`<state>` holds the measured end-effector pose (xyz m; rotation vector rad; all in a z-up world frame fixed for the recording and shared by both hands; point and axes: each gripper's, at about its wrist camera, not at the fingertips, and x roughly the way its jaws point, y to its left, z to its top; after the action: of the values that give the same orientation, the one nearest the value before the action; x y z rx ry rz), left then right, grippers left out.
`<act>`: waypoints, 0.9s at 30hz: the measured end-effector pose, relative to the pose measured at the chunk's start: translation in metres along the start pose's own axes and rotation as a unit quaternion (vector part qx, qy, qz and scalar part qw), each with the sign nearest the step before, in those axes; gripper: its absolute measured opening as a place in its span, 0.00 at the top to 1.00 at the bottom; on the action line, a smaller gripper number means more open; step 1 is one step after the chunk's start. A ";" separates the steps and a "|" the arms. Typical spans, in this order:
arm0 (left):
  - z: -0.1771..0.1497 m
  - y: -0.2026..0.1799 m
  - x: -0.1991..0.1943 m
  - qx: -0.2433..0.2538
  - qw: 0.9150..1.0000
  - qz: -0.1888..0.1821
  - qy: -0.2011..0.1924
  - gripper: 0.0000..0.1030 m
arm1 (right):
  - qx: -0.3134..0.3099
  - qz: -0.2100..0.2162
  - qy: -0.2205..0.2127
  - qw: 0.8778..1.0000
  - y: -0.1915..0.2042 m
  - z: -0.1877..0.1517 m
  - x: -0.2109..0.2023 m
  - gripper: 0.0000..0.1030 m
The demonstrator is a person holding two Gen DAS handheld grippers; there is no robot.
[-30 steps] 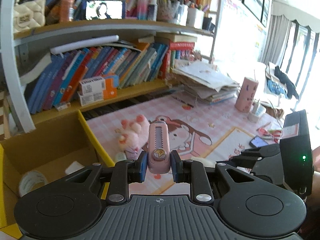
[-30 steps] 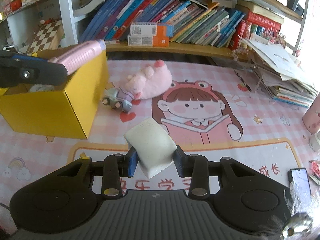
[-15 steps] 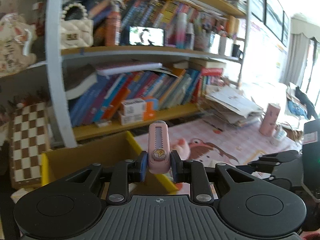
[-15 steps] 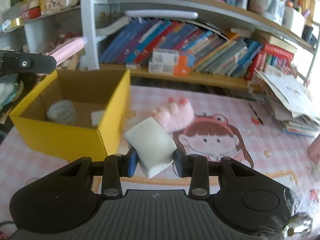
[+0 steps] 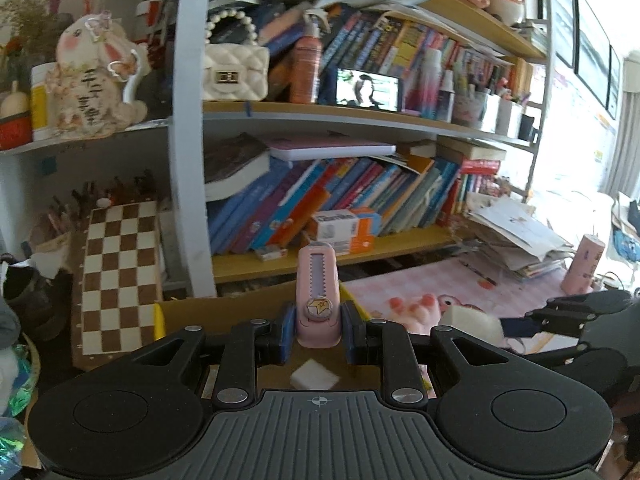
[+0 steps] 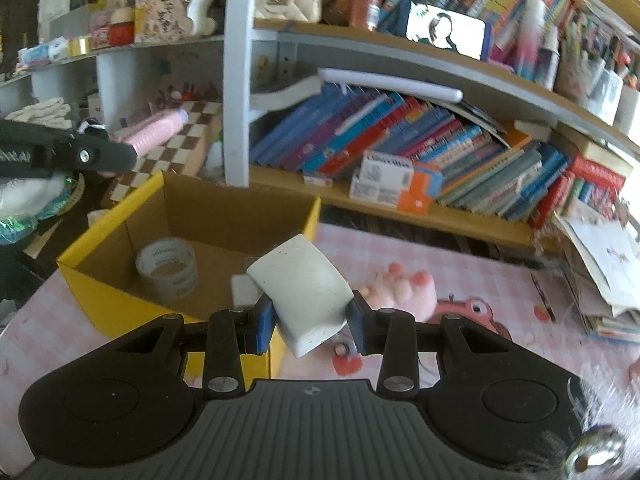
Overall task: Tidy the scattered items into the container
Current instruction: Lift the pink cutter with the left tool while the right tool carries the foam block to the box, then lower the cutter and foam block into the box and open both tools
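My left gripper (image 5: 316,332) is shut on a pink utility knife (image 5: 317,296) and holds it upright over the yellow cardboard box (image 5: 188,310). My right gripper (image 6: 310,326) is shut on a white eraser-like block (image 6: 304,292), held above the box's near right corner (image 6: 276,352). The box (image 6: 120,216) holds a roll of clear tape (image 6: 167,266) and a small white block (image 6: 244,286). The knife also shows in the right wrist view (image 6: 154,132), high at the left. A pink plush pig (image 6: 404,292) lies on the pink mat right of the box.
A bookshelf full of books (image 6: 400,140) stands right behind the box. A chessboard (image 5: 116,276) leans at the left. A paper stack (image 5: 516,236) and a pink bottle (image 5: 582,264) are at the right. A toy car wheel (image 6: 341,348) peeks under the right gripper.
Both grippers have moved left from over the mat to the box and risen. The left now hangs over the box's inside; the right has reached its near right corner. Both holds are unchanged.
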<state>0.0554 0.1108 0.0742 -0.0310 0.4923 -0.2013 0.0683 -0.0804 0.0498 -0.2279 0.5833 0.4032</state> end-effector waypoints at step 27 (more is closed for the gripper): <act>-0.017 0.043 0.024 -0.039 0.998 0.042 0.021 0.78 | -0.083 0.075 -0.032 0.993 0.043 0.063 0.048 0.66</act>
<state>0.0758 0.1482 0.0449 -0.0815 0.5422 -0.1007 0.1165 -0.0070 0.0695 -0.3306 0.5060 0.6046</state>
